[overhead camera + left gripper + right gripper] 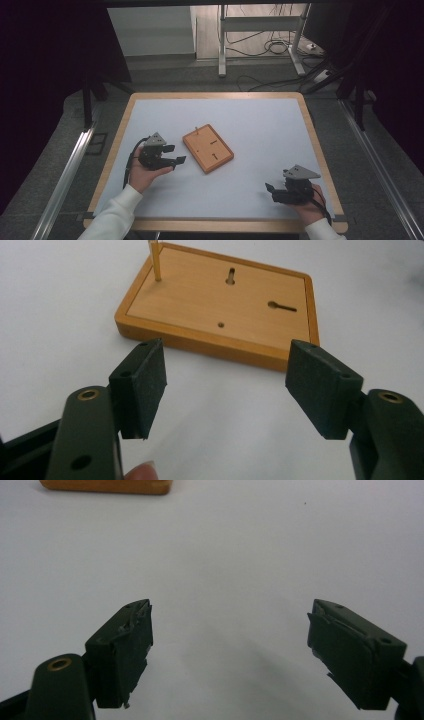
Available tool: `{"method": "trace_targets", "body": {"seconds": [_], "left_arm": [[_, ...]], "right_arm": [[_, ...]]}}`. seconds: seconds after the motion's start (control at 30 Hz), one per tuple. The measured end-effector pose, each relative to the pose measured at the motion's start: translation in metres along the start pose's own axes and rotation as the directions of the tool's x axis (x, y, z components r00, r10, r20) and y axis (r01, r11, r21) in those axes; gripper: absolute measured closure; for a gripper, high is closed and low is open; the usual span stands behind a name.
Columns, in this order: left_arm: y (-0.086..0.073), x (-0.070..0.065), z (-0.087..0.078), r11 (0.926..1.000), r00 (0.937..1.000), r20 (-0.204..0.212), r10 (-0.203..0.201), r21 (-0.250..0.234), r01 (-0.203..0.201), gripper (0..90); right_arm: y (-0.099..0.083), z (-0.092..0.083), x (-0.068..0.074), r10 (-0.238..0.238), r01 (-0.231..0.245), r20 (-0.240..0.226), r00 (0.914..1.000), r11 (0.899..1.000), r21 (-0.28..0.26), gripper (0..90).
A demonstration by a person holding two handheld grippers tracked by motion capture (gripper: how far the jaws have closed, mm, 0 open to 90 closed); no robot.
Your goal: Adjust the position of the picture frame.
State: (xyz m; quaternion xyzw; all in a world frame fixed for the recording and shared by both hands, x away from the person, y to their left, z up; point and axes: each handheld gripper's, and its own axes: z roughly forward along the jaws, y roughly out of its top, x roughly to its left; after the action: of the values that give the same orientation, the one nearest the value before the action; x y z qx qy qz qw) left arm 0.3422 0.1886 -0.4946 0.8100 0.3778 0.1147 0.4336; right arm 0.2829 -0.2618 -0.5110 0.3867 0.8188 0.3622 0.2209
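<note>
Two grippers sat over the white tabletop, and I read both as empty; my left gripper had its fingers spread wide, aimed at the wooden board just ahead, its long side lying across my line of reach; a thin peg stood upright in its far corner; my right gripper, fingers likewise spread, hung well apart; I judged the left nearer.
</note>
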Motion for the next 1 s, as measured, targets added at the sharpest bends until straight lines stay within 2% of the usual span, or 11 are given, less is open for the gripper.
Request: {"method": "trace_targets", "body": {"seconds": [0.1, 0.5, 0.9, 1.0], "left_arm": [[0.004, 0.003, 0.002, 0.9998, 0.9998, 0.009, -0.017, -0.003, 0.017, 32.4], [0.019, 0.009, 0.007, 0.9999, 0.9998, -0.016, -0.007, 0.012, 0.007, 32.8], [0.035, 0.021, 0.029, 0.9991, 0.9988, -0.048, -0.013, 0.039, 0.015, 32.8], [0.038, 0.024, 0.036, 0.9984, 0.9985, -0.054, 0.002, 0.057, 0.001, 32.8]], "right_arm": [[0.0, 0.0, 0.0, -0.004, 0.004, -0.002, 1.0, 1.0, 0.001, 18.8], [0.003, 0.002, 0.0, -0.009, 0.009, -0.003, 1.0, 1.0, -0.003, 18.9], [0.002, 0.004, -0.001, -0.005, 0.005, -0.004, 1.0, 1.0, 0.009, 18.9], [0.002, 0.004, -0.001, -0.007, 0.007, -0.006, 1.0, 1.0, 0.009, 18.9]]}}
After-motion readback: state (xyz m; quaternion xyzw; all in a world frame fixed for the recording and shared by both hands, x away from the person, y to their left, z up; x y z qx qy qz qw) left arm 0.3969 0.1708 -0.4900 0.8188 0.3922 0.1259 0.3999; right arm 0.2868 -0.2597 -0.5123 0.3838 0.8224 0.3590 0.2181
